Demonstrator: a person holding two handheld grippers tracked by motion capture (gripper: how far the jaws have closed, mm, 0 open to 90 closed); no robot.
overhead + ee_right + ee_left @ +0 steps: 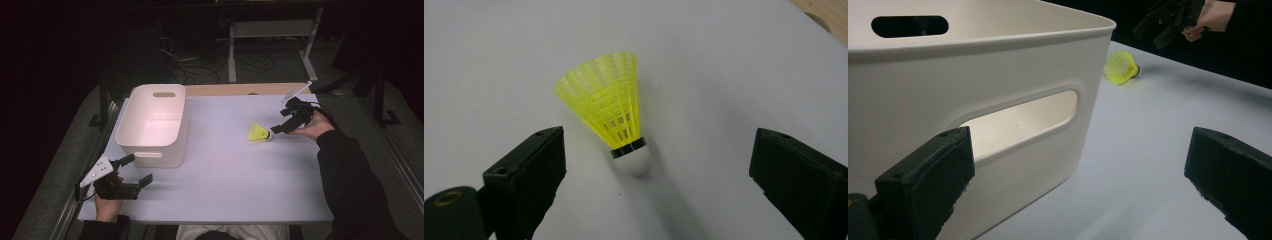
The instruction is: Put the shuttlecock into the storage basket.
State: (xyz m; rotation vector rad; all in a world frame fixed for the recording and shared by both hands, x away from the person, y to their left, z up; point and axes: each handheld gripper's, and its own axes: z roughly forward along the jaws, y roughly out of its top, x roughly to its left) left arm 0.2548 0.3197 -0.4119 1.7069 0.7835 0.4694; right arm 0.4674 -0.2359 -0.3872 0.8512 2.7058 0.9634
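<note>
Shuttlecock [259, 133] is what we have in hand: a yellow plastic one with a white cork tip and a black band. In the high view it lies on its side right of centre on the white table [225, 175], skirt pointing toward the left of the frame, tip toward the right. In the right gripper view it sits at the middle of the frame [614, 112], skirt fanning toward the upper left and the cork [633, 159] lowest, resting on the bare tabletop.

Our right gripper [278, 129] reaches in from the right edge of the high view and has its tips just beside the cork end. In its own view the two black jaws stand wide apart at the lower left and lower right corners, with the cork between them but touching neither; they have hold of nothing.

Our left gripper [138, 170] sits at the lower left of the high view, just in front of the white bin [152, 127], which stands left of centre with its handle slots facing near and far. Its jaws are also spread wide and grasp nothing. In the left gripper view the bin's near wall [998, 100] takes up the left of the frame, and the shuttlecock appears small in the upper middle, well apart from the bin.
</note>
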